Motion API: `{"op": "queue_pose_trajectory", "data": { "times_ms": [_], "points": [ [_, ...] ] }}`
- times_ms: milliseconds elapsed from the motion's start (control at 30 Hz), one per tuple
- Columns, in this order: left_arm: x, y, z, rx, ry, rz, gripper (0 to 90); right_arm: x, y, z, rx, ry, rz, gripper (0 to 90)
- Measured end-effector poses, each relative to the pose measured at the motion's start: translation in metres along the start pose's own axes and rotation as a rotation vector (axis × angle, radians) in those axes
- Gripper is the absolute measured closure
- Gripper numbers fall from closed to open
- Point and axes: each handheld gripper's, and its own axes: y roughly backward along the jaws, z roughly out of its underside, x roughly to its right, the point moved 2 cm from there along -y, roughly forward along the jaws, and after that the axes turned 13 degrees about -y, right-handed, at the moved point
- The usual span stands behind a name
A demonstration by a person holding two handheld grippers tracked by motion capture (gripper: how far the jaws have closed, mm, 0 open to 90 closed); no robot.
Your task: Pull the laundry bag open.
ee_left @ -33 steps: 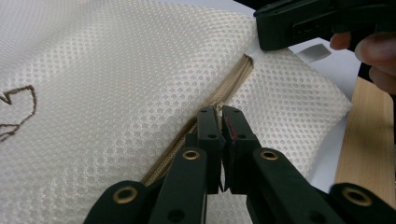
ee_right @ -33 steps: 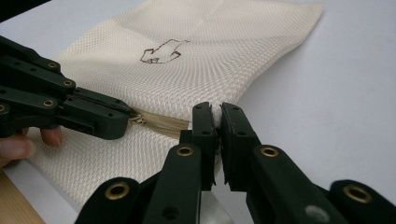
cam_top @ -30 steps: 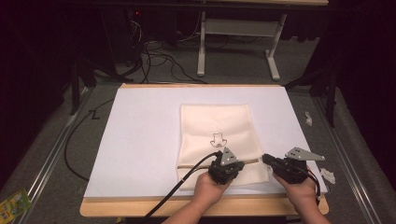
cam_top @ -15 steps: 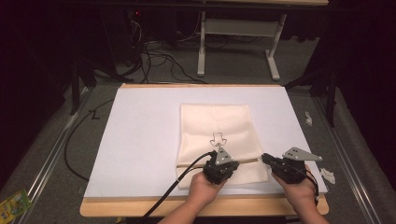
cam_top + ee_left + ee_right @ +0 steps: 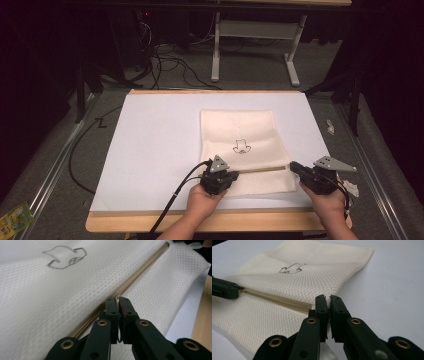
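The cream mesh zipper bag [image 5: 243, 150] lies flat on the white sheet of the bench [image 5: 150, 145], right of centre toward 5 o'clock; it looks light, soft and limp, so it should bunch unless held taut at the zipper's ends. The left tongs [image 5: 117, 298] are pinched on the zipper pull [image 5: 116, 296] along the tan zipper [image 5: 277, 301], while the right tongs [image 5: 328, 298] nip the bag's edge at the zipper's 3 o'clock end. The bag looks flat, probably empty.
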Motion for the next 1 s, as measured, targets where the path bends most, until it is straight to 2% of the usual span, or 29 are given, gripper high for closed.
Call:
{"op": "queue_pose_trajectory", "data": {
  "times_ms": [167, 233, 333, 400, 500, 533, 567, 600, 633, 700, 867, 933, 1000],
  "points": [
    [-0.005, 0.021, 0.001, -0.025, -0.040, -0.007, 87.7, -0.010, -0.002, 0.000, -0.008, 0.035, -0.007, 86.9],
    [-0.007, 0.030, 0.004, -0.057, -0.052, -0.032, 87.8, -0.012, -0.002, 0.000, -0.006, 0.054, 0.020, 86.9],
    [-0.020, 0.046, 0.017, -0.076, -0.009, -0.051, 87.7, -0.002, 0.001, -0.002, 0.003, 0.021, 0.035, 86.9],
    [-0.029, 0.057, 0.029, -0.061, 0.029, -0.078, 87.7, 0.005, 0.004, -0.001, 0.008, 0.009, 0.043, 86.9],
    [-0.045, 0.071, 0.048, -0.037, 0.093, -0.084, 87.7, 0.013, 0.010, -0.001, 0.020, -0.015, 0.057, 86.8],
    [-0.049, 0.076, 0.048, -0.030, 0.087, -0.082, 87.7, 0.016, 0.011, -0.002, 0.026, -0.017, 0.047, 86.8],
    [-0.051, 0.080, 0.046, -0.029, 0.068, -0.098, 87.7, 0.015, 0.011, -0.002, 0.021, -0.030, 0.018, 86.7],
    [-0.052, 0.083, 0.044, -0.017, 0.068, -0.114, 87.7, 0.011, 0.010, -0.001, 0.016, -0.019, 0.020, 86.7],
    [-0.055, 0.087, 0.044, -0.006, 0.085, -0.118, 87.7, 0.006, 0.008, -0.001, 0.013, 0.009, 0.036, 86.7],
    [-0.058, 0.088, 0.048, -0.012, 0.105, -0.109, 87.6, 0.002, 0.005, -0.002, 0.014, 0.023, 0.032, 86.6],
    [-0.056, 0.082, 0.056, -0.081, 0.051, -0.121, 87.2, 0.001, -0.004, 0.001, -0.026, 0.050, 0.019, 85.8],
    [-0.054, 0.079, 0.057, -0.092, 0.030, -0.124, 86.8, 0.002, -0.005, 0.003, -0.043, 0.055, 0.009, 85.1],
    [-0.054, 0.079, 0.057, -0.090, 0.026, -0.124, 86.4, 0.003, -0.007, 0.006, -0.061, 0.051, 0.004, 83.7]
  ]
}}
